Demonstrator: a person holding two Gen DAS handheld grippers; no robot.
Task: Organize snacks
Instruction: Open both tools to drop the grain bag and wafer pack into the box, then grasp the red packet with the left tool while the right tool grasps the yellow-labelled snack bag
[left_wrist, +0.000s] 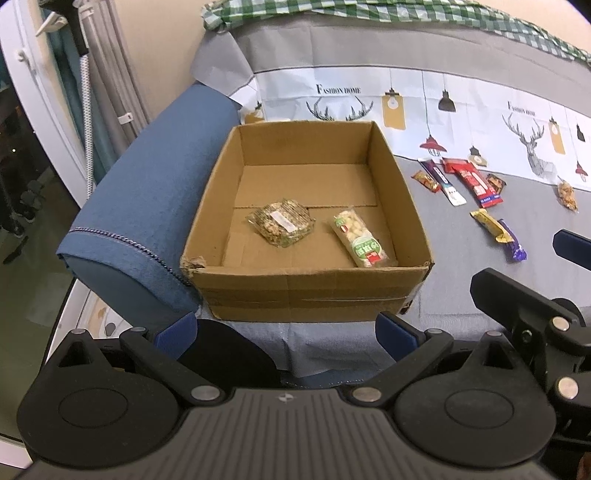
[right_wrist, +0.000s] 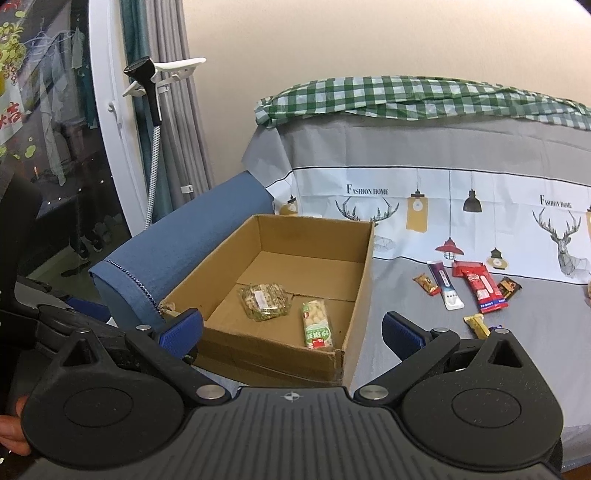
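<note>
Nearest, the left gripper (left_wrist: 286, 334) and right gripper (right_wrist: 291, 330) each hold their ribbed blue-padded fingers (left_wrist: 397, 334) spread wide, grasping nothing. Beyond, a matte corrugated cardboard box (left_wrist: 314, 291) with a torn front corner holds a crinkly clear pack of green-flecked cake (left_wrist: 280, 221) and, at its 3 o'clock, a long peanut-candy pack (left_wrist: 360, 238). At the box's 3 o'clock, glossy snack bars (left_wrist: 476, 184) lie scattered on the grey sofa cover (left_wrist: 461, 302), printed "FASHION HOME".
</note>
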